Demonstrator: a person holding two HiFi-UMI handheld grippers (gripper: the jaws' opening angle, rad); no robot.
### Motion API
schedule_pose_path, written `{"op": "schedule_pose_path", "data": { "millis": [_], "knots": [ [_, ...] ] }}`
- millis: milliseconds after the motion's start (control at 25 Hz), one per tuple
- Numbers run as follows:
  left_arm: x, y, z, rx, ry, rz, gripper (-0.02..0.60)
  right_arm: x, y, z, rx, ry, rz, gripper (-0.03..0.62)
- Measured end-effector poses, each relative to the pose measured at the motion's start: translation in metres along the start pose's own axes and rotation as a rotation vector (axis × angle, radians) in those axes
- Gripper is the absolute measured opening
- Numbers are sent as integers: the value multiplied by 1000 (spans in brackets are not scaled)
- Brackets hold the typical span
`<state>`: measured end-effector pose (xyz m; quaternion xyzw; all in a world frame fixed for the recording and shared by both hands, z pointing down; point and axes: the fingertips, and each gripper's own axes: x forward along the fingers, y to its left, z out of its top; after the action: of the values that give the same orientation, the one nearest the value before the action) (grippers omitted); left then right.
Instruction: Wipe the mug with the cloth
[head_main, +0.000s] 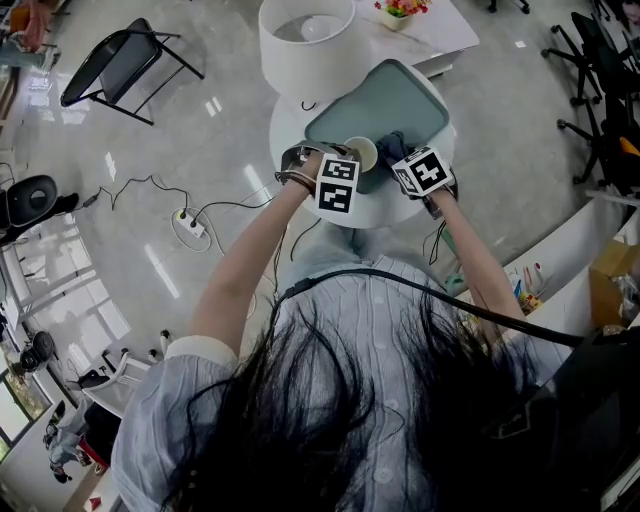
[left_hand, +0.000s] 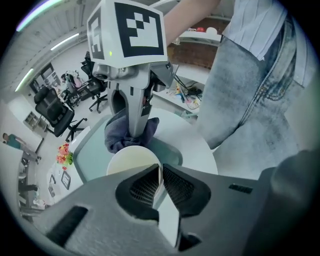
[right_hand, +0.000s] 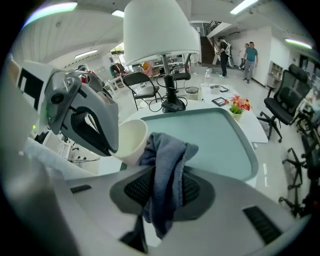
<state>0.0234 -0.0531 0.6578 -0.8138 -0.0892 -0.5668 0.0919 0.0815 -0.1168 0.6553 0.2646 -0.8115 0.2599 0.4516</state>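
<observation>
Two grippers, both loaded. Left gripper (left_hand: 160, 172): jaws nearly together, clenched on the thin wall of the mug (left_hand: 131, 160) at its rim, one pad inside and one outside. Right gripper (right_hand: 167, 170): jaws clamped on the cloth (right_hand: 167, 150), which stands up between the pads in a bunched fold, with a tail hanging back toward me.

Key relation, from the right gripper view: the mug (right_hand: 129, 140) lies just left of my right jaws and slightly ahead. It looks tilted, with its mouth turned toward the cloth. The cloth's left edge meets the rim or is just beside it; I cannot tell if they touch. From the left gripper view, the cloth (left_hand: 120, 132) sits on the far side of the mug, straight across the open mouth.

Head view: mug (head_main: 361, 152) and cloth (head_main: 392, 148) are side by side between the two marker cubes, over the near edge of the tray (head_main: 380, 100). I cannot tell whether the mug rests on the tray or is held above it.

Judgement: the right gripper does the work and the left one only steadies. The coming stroke runs leftward, cloth onto the rim or into the mouth. The left pads cover one patch of wall, so that patch cannot be wiped in this grip.
</observation>
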Motion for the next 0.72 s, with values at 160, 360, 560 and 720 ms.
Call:
{"op": "schedule_pose_path", "data": {
  "millis": [160,360,560,720],
  "knots": [
    [0,-1,0,46,10,-16,40,1,0,4,-105,33,-12,94],
    [-1,-2,-1,102,19,-21,40,1,-3,9,-213,60,-11,94],
    [-2,-3,-3,151,28,-23,40,1,-4,21,-316,79,-18,94],
    [-2,-4,-3,180,34,-19,40,0,-1,28,-377,82,-20,94]
  ]
}}
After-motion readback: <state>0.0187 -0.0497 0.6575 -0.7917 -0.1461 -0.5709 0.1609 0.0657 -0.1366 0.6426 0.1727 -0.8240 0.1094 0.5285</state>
